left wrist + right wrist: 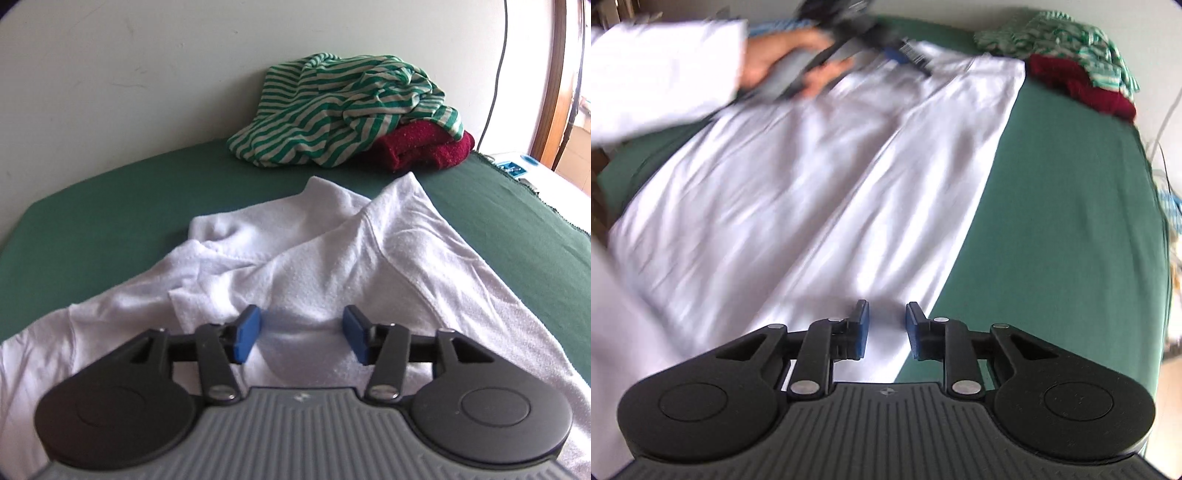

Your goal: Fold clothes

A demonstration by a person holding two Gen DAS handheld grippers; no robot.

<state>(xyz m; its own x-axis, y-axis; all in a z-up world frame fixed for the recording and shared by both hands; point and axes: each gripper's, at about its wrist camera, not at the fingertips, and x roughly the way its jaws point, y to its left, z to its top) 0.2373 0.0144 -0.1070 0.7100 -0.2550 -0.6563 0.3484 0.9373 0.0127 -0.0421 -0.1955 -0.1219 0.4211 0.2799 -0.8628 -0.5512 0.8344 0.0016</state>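
Close in on my left gripper (301,338): the blue fingers (248,334) stand roughly half apart, with nothing pinched between them. The white shirt (369,258) lies right beneath and ahead of them, rumpled here, a raised fold running away from the gap toward a seam on the right. I can't tell whether the tips brush the cloth.

Over on my right gripper (886,330), the fingers (862,328) sit at a narrow gap, again holding nothing. They hover at the near right edge of the white shirt (812,184), where the cloth meets the green cover; the left finger is over white, the right one about on the border. This view is smeared with motion blur, so contact I can't call.

Further out in the right wrist view, the shirt stretches smooth and long away to the upper left across the green-covered worktop (1052,221). At its far end I see my left hand (783,62), in a white sleeve (661,74), gripping the other tool.

Farthest back, against the wall, a green-and-white striped garment (340,107) lies heaped on a dark red towel (424,147), well apart from the shirt.
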